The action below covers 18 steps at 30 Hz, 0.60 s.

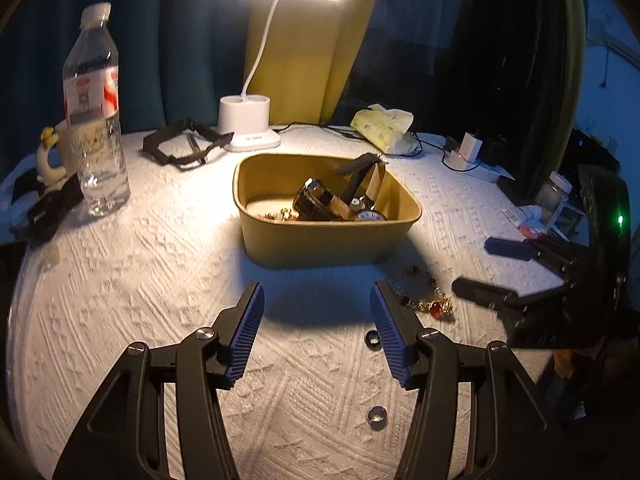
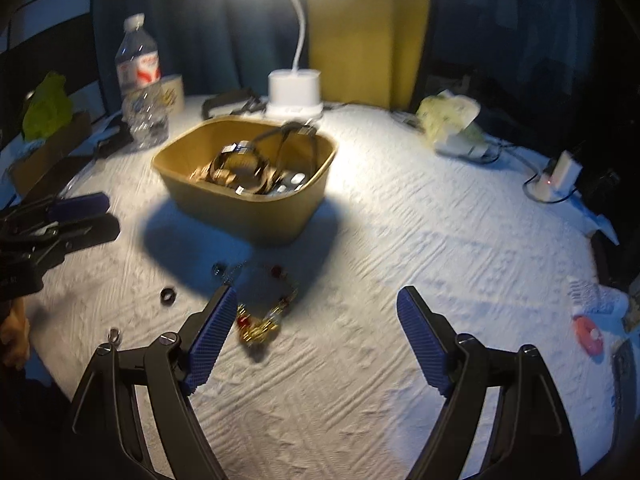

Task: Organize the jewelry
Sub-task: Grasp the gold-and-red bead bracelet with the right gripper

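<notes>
The left gripper [image 1: 317,310] has its jaws spread wide with nothing between them, hovering over the white textured bench [image 1: 120,280] on the near side of the tan box [image 1: 326,240]. The right gripper [image 2: 316,316] is likewise wide open and grips nothing. Near its left blue pad lies a gold bracelet [image 2: 266,310] with red stones, in front of the box on the cloth. A dark ring [image 2: 168,295] and a small silver piece [image 2: 114,335] (possibly another ring, too blurred to tell) lie left of the bracelet. Inside the box sit watches [image 1: 320,200] with leather straps and some gold bits. Behind the box stands a white desk lamp [image 1: 248,120]; a water bottle [image 1: 94,120] stands to the box's left.
</notes>
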Each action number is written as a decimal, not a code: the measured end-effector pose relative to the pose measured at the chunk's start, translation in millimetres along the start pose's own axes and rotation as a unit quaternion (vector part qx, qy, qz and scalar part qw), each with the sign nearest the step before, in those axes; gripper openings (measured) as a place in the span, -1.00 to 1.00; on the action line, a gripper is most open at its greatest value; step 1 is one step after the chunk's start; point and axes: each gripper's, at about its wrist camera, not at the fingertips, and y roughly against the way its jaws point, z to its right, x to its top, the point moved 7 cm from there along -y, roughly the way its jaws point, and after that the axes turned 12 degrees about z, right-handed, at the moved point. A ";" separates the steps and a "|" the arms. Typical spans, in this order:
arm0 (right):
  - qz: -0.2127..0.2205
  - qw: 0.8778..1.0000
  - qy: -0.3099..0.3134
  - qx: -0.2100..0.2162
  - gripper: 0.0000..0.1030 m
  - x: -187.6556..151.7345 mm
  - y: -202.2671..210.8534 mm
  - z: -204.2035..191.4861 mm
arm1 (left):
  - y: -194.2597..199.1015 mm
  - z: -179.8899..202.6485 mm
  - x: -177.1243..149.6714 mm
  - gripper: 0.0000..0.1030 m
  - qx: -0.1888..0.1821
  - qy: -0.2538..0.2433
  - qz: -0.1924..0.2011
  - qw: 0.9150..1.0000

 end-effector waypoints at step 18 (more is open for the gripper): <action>-0.050 0.998 0.012 0.035 0.20 -11.5 -38.8 -28.3 | -19.7 -21.5 -13.4 0.13 0.003 0.017 -0.034 0.999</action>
